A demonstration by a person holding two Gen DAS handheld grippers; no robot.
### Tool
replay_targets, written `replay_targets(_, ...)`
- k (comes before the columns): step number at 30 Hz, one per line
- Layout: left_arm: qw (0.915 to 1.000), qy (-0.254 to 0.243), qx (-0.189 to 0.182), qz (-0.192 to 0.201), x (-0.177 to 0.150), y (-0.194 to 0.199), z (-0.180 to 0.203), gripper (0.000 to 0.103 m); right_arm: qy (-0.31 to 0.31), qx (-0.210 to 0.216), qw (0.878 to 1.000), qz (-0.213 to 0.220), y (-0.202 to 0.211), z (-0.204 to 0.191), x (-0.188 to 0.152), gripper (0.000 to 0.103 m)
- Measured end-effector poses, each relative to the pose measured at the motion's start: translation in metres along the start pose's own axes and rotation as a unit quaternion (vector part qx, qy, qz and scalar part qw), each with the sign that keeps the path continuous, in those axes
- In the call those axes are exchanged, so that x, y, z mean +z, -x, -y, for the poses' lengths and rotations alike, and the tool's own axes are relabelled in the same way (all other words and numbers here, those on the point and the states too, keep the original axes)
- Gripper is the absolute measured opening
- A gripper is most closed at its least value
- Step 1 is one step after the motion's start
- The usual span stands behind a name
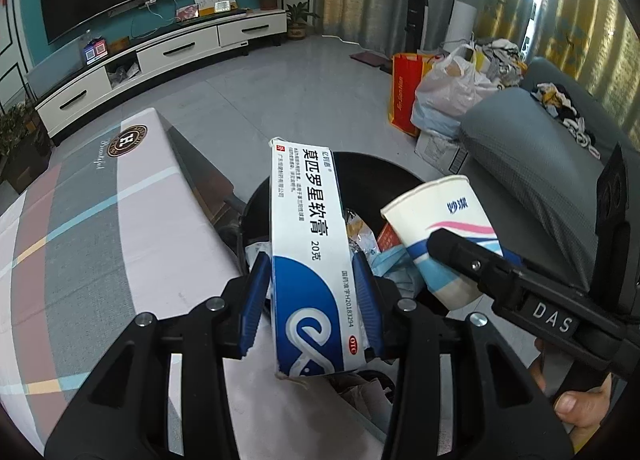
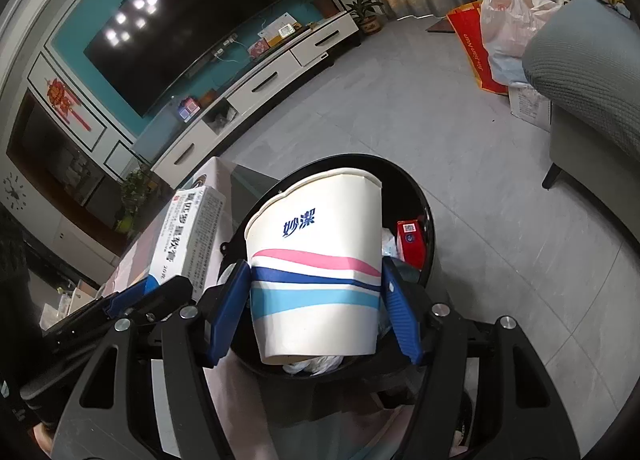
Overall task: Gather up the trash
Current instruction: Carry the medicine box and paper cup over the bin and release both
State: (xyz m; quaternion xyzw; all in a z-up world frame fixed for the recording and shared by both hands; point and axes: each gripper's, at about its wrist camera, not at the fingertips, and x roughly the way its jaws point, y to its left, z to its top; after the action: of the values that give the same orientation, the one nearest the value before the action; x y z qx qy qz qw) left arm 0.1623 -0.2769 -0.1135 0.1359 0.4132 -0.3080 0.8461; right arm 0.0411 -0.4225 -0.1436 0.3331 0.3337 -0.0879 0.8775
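Left claw (image 1: pixel 314 296) clamps the white-and-blue cardboard ointment box (image 1: pixel 308 256) near its lower end, blue pads on both long faces, box sticking forward and up. Right claw (image 2: pixel 316 312) pinches the white paper cup with pink and blue stripes (image 2: pixel 316 256) across its lower wall, rim pointing away. Round black trash bin (image 2: pixel 404 172) sits directly below and ahead of both claws, already holding wrappers and a red carton (image 2: pixel 412 238). My read: both items are hung over the bin mouth so they fall in when the claws let go. Box sits closer to the bin's counter-side edge; pastel-striped counter (image 1: pixel 100 220) is left of the left claw. Clipping the rim is the risk.
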Motion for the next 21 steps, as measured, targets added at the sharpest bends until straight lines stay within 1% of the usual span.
replay_targets(10, 0.9998, -0.01, 0.004, -0.014, 0.0, -0.017, 0.006, 0.043, 0.003, -0.006, 1.0, -0.006, -0.012, 0.001, 0.006, 0.065)
replay_targets(21, 0.9996, -0.016, 0.006, -0.024, -0.003, -0.025, 0.007, 0.044, 0.006, -0.011, 1.0, -0.014, -0.019, 0.001, 0.008, 0.065)
